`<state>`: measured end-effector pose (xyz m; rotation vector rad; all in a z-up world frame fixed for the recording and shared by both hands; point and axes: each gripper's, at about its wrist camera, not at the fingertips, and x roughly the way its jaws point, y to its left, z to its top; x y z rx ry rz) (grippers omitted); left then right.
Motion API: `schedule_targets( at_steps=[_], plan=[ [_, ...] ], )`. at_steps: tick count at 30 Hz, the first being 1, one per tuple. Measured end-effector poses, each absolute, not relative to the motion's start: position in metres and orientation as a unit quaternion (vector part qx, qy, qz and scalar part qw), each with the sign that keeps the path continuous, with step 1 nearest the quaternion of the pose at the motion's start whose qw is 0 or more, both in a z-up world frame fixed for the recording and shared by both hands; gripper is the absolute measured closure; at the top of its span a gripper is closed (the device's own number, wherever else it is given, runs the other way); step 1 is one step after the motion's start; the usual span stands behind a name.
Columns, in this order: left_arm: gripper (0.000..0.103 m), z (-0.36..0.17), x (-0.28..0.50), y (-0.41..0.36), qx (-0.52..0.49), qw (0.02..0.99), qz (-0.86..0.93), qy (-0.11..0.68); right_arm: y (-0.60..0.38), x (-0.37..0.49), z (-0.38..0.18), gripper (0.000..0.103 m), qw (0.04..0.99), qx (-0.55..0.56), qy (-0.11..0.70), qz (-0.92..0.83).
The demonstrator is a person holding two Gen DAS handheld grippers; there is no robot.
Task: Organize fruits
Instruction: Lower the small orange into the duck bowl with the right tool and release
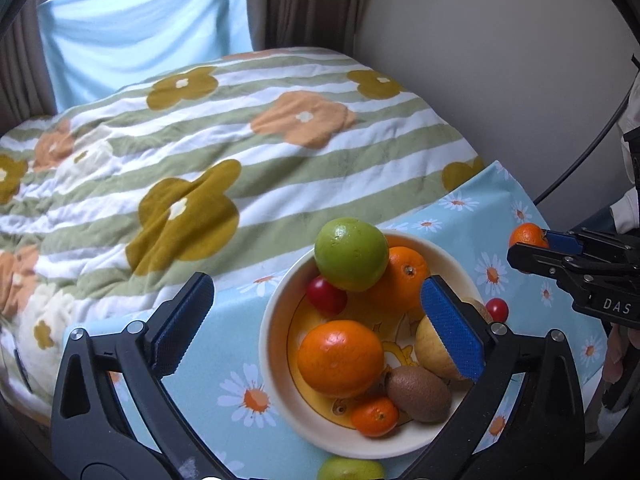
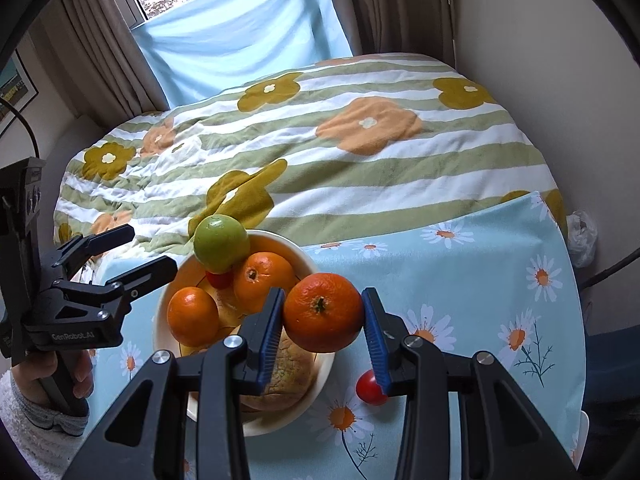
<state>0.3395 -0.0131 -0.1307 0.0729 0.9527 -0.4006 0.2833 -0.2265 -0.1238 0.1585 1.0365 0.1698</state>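
Two grippers: right gripper (image 2: pixel 323 330) pinches a mandarin (image 2: pixel 323 312), left gripper (image 1: pixel 316 324) spread wide, empty.

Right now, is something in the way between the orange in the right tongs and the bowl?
Nothing visible blocks it. The right tongs hold the orange over the bowl edge; the left tongs stand open at the bowl's other side.
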Motion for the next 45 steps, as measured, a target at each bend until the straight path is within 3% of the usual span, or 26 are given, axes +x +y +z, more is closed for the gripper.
schedule_targets(
  at_steps=[25, 27, 30, 32, 37, 45],
  plan=[
    [0.0, -0.118, 0.262, 0.063, -0.019, 0.882, -0.1, 0.459, -0.197, 0.305, -0.154, 0.067, 0.844, 0.058, 0.518, 0.123],
    [0.0, -0.118, 0.258, 0.065, -0.021, 0.882, -0.097, 0.461, -0.197, 0.305, -0.156, 0.061, 0.844, 0.062, 0.518, 0.123],
    [0.0, -0.117, 0.253, 0.067, -0.023, 0.882, -0.092, 0.461, -0.198, 0.304, -0.155, 0.04, 0.848, 0.065, 0.512, 0.125],
    [0.0, -0.114, 0.249, 0.068, -0.023, 0.884, -0.089, 0.458, -0.198, 0.302, -0.151, 0.009, 0.851, 0.069, 0.504, 0.128],
    [0.0, -0.104, 0.239, 0.069, -0.027, 0.889, -0.088, 0.449, -0.195, 0.29, -0.137, 0.0, 0.863, 0.058, 0.484, 0.128],
    [0.0, -0.079, 0.222, 0.065, -0.023, 0.9, -0.088, 0.427, -0.195, 0.266, -0.105, 0.0, 0.873, 0.049, 0.468, 0.129]
  ],
)
